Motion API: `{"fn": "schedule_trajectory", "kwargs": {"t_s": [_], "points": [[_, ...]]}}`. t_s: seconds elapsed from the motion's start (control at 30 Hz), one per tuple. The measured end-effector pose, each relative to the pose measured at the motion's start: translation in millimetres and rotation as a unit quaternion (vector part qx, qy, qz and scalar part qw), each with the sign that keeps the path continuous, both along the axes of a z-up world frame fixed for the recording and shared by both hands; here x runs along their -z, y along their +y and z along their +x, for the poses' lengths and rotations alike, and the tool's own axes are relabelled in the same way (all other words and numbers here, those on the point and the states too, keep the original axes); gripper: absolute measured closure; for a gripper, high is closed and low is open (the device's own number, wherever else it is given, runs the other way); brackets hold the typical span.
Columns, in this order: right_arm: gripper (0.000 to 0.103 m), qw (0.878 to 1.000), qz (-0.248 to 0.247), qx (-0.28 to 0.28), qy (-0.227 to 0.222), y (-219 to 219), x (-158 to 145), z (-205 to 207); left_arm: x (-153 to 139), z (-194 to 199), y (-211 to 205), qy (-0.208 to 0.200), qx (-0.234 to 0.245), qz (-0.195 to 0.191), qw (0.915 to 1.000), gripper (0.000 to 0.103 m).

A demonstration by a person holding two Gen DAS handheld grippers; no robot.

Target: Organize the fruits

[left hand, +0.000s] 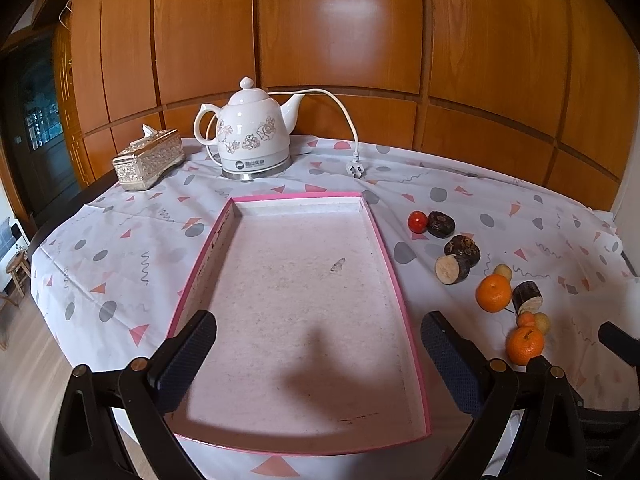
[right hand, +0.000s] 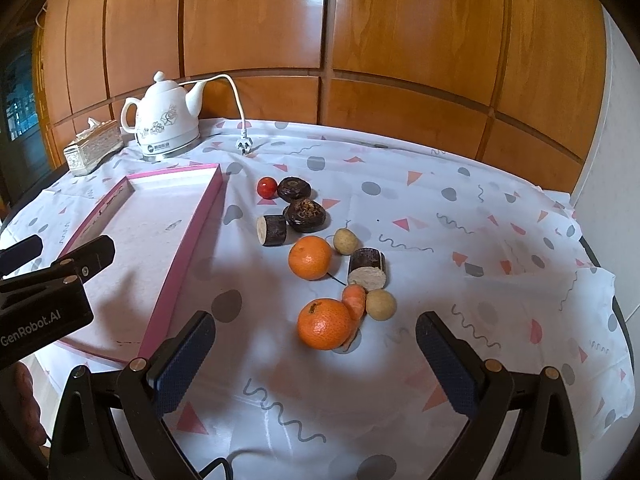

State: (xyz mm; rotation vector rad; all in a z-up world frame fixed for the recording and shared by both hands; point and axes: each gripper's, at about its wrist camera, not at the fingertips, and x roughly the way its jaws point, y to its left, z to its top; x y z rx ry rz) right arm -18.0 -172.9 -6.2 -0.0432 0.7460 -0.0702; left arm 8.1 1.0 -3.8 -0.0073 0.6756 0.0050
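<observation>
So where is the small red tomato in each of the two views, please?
Left wrist view: the small red tomato lies right of the pink tray, touching a dark round fruit.
Right wrist view: it sits left of centre, just right of the tray's far corner.
Shared landmark: the white kettle behind.

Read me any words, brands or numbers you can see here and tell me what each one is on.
"GenRobot.AI": on the black body of the left gripper, seen in the right wrist view.
A logo and a few characters on the kettle base: too small and blurred to read.
Nothing else carries text.
</observation>
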Motion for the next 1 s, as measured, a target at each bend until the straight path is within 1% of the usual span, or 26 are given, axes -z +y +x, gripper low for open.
{"fn": "schedule_trajectory", "kwargs": {"t_s": [0.43,0.73,0.87,0.93,1.0], "points": [[0.001,1.0,0.006,0.001,0.0,-3.3,1.4,0.5,-2.3,-0.3,-6.3,-0.003,0.007,0.003,1.0,0.0],[0.001,1.0,0.025,0.018,0.005,-20.5,4.2,4.2,-1.9,2.5,-17.7,0.0,0.029,0.008,0.9995,0.0],[0.001,0.999,0.03,0.028,0.007,-31.7,4.9,5.4,-1.4,4.2,-22.8,0.003,0.048,0.002,0.9988,0.0],[0.001,0.999,0.038,0.035,0.009,-40.5,5.6,6.9,-2.6,4.4,-26.0,0.003,0.067,-0.005,0.9977,0.0],[0.001,0.998,0.053,0.041,0.018,-50.9,8.1,9.2,-4.4,4.7,-29.4,0.007,0.093,-0.021,0.9954,0.0]]}}
